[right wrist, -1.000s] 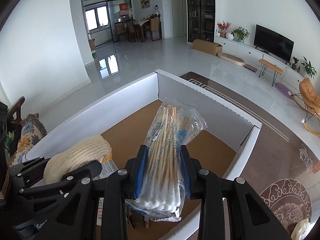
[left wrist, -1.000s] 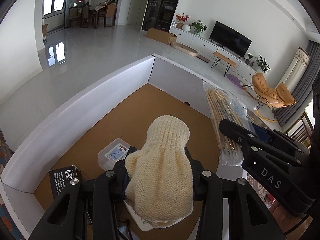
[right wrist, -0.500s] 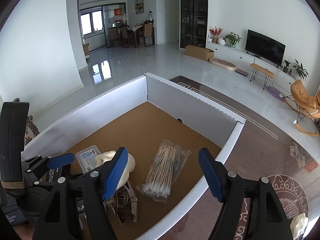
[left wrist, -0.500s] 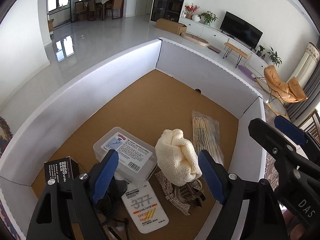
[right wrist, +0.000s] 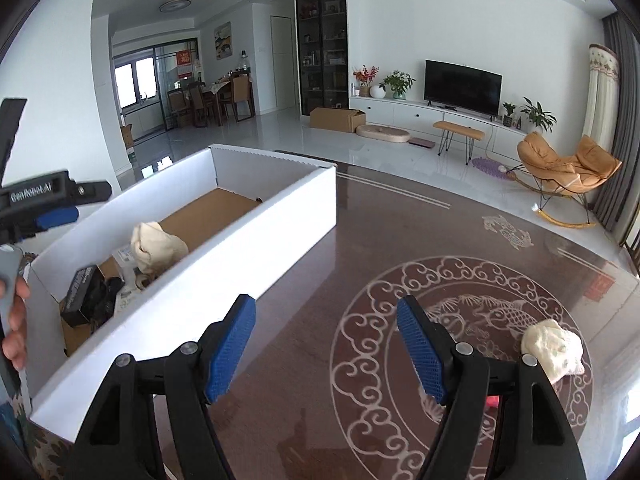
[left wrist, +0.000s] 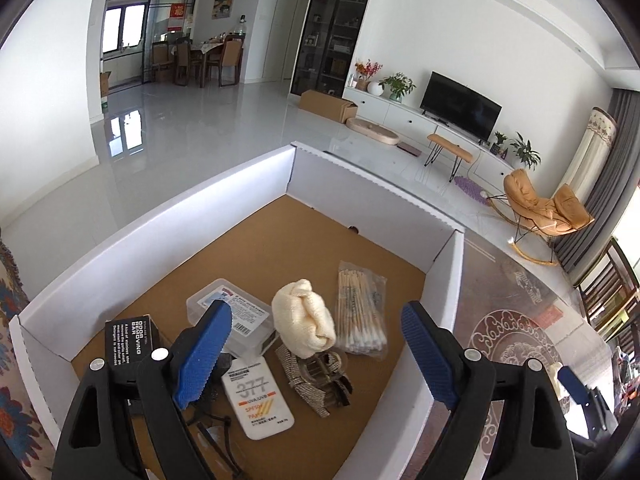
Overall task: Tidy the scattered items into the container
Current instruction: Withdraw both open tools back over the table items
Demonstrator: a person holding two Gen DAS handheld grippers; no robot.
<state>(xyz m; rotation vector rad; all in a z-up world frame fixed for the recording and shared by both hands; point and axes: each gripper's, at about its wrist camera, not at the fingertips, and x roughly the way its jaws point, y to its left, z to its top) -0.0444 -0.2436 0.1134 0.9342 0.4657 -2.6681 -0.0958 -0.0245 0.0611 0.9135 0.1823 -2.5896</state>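
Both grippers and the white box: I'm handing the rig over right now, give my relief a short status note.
Left gripper: open, empty, above the white box.
Right gripper: open, empty, over the dark patterned table beside the box.
In the box: cream knitted mitten, cotton swab pack, clear plastic case, sunscreen tube, black odor bar box, sparkly hair clip.
Left: a cream knitted item on the table by the right gripper; likely next.
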